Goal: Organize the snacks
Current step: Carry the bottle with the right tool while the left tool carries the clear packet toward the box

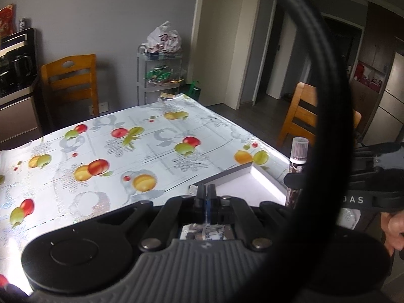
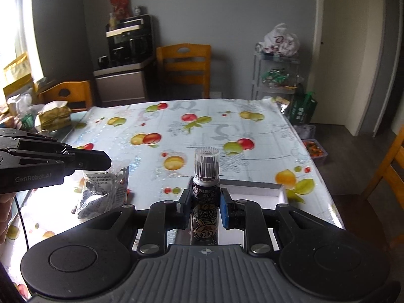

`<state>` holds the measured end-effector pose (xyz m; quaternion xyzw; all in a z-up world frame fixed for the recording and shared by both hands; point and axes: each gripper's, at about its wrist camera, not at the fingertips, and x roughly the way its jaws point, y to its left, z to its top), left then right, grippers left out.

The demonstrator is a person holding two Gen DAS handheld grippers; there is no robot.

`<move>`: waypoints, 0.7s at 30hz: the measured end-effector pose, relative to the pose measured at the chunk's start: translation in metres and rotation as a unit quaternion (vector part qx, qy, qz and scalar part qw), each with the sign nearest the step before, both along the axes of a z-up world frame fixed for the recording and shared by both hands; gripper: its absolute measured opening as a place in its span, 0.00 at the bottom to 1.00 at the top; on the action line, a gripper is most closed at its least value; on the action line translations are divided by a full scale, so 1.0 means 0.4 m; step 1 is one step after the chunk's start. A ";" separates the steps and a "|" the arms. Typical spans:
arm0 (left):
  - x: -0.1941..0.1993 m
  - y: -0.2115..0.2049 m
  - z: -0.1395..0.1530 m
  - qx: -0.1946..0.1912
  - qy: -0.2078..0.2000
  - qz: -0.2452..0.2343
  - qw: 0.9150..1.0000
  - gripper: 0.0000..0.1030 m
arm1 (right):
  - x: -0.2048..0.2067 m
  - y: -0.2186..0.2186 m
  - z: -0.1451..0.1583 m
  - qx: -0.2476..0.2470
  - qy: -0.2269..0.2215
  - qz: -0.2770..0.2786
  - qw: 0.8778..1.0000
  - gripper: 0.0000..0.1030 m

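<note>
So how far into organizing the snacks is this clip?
Early to midway. Nothing is visibly placed in the white box yet, though part of its floor is hidden. In hand: the right gripper holds a dark tube snack upright, the left gripper a clear snack packet. Both remain to be placed.

The right gripper (image 2: pixel 205 208) points forward and level, its jaws closed against the two sides of an upright tube (image 2: pixel 205 189) — the cap stands above the jaws, the body runs down below them. The left gripper (image 1: pixel 207 197) has its jaws pressed nearly together, pinching a thin clear packet (image 2: pixel 103 192) that hangs beneath them. From the right wrist view the left gripper reaches in from the left — bare fingers (image 1: pixel 394 229) of the right hand wrap its handle.
</note>
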<state>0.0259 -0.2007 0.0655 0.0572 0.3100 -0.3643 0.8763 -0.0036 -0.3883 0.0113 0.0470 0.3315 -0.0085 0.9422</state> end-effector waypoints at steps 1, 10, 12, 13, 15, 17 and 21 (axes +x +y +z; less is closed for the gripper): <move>0.000 -0.012 -0.002 -0.001 0.001 -0.004 1.000 0.00 | -0.003 -0.009 -0.001 -0.001 0.001 -0.005 1.000 0.24; 0.008 -0.125 -0.016 -0.013 0.019 -0.035 0.999 0.00 | -0.035 -0.099 -0.017 -0.011 0.014 -0.042 0.999 0.24; 0.010 -0.150 -0.020 -0.015 0.022 -0.041 0.999 0.00 | -0.038 -0.115 -0.021 -0.012 0.017 -0.046 0.999 0.24; 0.011 -0.162 -0.023 -0.016 0.024 -0.043 0.999 0.00 | -0.039 -0.122 -0.025 -0.013 0.020 -0.046 0.999 0.24; 0.016 -0.188 -0.032 -0.017 0.031 -0.048 0.998 0.00 | -0.039 -0.136 -0.036 -0.016 0.026 -0.045 0.999 0.24; 0.023 -0.219 -0.044 -0.017 0.041 -0.052 0.998 0.00 | -0.033 -0.149 -0.053 -0.016 0.036 -0.043 0.998 0.24; 0.043 -0.270 -0.069 -0.022 0.065 -0.052 0.996 0.00 | -0.017 -0.163 -0.100 -0.021 0.057 -0.037 0.997 0.24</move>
